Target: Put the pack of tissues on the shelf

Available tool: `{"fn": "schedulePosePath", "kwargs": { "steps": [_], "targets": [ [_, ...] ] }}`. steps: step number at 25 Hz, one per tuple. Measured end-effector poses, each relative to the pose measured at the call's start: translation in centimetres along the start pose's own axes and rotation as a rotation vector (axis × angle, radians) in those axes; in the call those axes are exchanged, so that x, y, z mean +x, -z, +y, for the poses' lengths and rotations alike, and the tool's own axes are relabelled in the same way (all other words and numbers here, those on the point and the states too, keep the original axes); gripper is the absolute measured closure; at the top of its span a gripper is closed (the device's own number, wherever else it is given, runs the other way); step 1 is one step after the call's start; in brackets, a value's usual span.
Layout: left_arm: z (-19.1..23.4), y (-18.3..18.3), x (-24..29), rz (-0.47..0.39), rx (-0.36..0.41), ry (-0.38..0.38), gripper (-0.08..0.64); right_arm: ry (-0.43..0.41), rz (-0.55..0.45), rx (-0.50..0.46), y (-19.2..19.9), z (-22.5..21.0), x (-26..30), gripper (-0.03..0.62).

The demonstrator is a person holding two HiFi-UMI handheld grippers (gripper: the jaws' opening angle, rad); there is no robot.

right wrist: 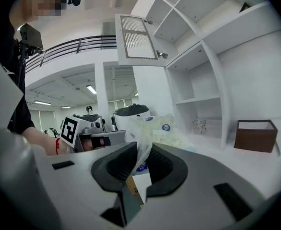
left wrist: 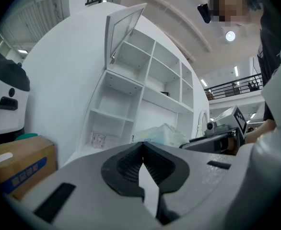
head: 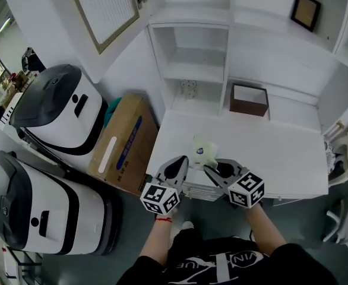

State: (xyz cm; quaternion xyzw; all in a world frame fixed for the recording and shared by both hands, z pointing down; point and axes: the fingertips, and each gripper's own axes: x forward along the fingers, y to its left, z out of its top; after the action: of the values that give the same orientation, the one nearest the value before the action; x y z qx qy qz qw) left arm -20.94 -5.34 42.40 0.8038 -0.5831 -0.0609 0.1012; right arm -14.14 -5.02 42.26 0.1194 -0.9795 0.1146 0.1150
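Note:
The pack of tissues [head: 202, 149], a pale crinkly plastic bag with a blue round label, rests at the near edge of the white table [head: 275, 153]. My right gripper [head: 210, 168] is shut on the near edge of its wrapper; in the right gripper view the film [right wrist: 141, 145] is pinched between the jaws and the pack [right wrist: 156, 128] bulges beyond them. My left gripper [head: 182, 161] is just left of the pack, shut and empty, its jaw tips meeting [left wrist: 141, 150]. The white shelf unit [head: 193, 70] stands at the table's far side with open compartments.
A small brown open box [head: 249, 100] sits on the table at the back. A clear glass [head: 188, 88] stands in the lowest shelf compartment. A cardboard carton [head: 123, 141] and two white-and-black machines [head: 61, 108] [head: 37, 209] stand on the floor to the left.

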Motion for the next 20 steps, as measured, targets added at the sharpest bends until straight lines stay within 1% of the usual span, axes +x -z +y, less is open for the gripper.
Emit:
{"fn": "schedulePosePath", "kwargs": {
  "steps": [7, 13, 16, 20],
  "targets": [
    [3.5, 0.4, 0.8, 0.021, -0.018, 0.043, 0.555, 0.083, -0.003, 0.021, -0.3, -0.7, 3.4, 0.535],
    [5.1, 1.2, 1.9, 0.038, -0.036, 0.083, 0.554, 0.115, 0.013, 0.025, 0.0, -1.6, 4.8, 0.535],
    [5.9, 2.1, 2.6, 0.054, -0.04, 0.088, 0.554, 0.122, 0.023, 0.017, 0.3, -2.7, 5.4, 0.535],
    [7.8, 3.5, 3.8, 0.077, -0.04, 0.073, 0.554, 0.139, 0.027, 0.002, 0.9, -5.2, 6.7, 0.535]
  ]
}}
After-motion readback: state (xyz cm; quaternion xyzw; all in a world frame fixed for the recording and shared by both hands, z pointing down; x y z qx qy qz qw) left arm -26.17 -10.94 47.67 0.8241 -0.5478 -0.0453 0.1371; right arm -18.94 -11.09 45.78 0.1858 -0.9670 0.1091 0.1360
